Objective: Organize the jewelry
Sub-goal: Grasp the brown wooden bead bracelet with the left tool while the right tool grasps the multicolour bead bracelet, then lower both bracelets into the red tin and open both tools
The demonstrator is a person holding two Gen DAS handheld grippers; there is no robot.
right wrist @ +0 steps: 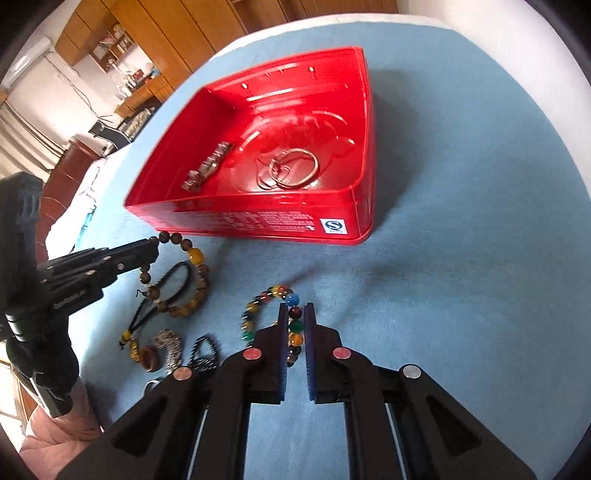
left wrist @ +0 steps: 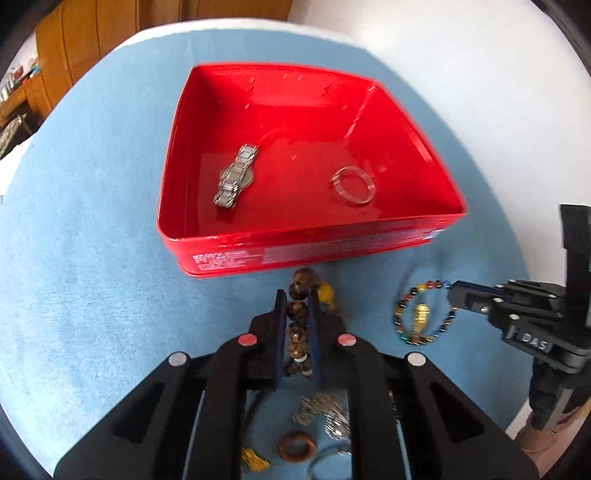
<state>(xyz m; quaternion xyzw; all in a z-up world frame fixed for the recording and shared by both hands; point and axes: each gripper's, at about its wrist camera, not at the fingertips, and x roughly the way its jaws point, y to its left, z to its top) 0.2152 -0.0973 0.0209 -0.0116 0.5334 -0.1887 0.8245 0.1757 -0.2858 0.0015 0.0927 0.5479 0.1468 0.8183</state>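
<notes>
A red tin box [left wrist: 295, 243] [right wrist: 258, 221] sits open on the blue cloth. In it lie a silver watch [left wrist: 236, 175] [right wrist: 207, 168] and a clear bangle [left wrist: 352, 184] [right wrist: 293, 168]. My left gripper [left wrist: 297, 295] [right wrist: 155, 245] is shut on a brown bead bracelet [left wrist: 297, 314] [right wrist: 188, 291] in front of the box. My right gripper [right wrist: 295, 310] [left wrist: 452, 290] is shut on a multicoloured bead bracelet [right wrist: 258, 301] [left wrist: 406, 306] with a gold charm [left wrist: 421, 314].
Near me on the cloth lie a brown ring [left wrist: 295, 446] [right wrist: 149, 358], a silver chain [left wrist: 325, 410] [right wrist: 168, 345], a black cord with yellow beads [right wrist: 162, 291] and a dark braided loop [right wrist: 203, 350]. The cloth's edge [left wrist: 480, 110] runs behind the box. Wooden cabinets [right wrist: 166, 29] stand far back.
</notes>
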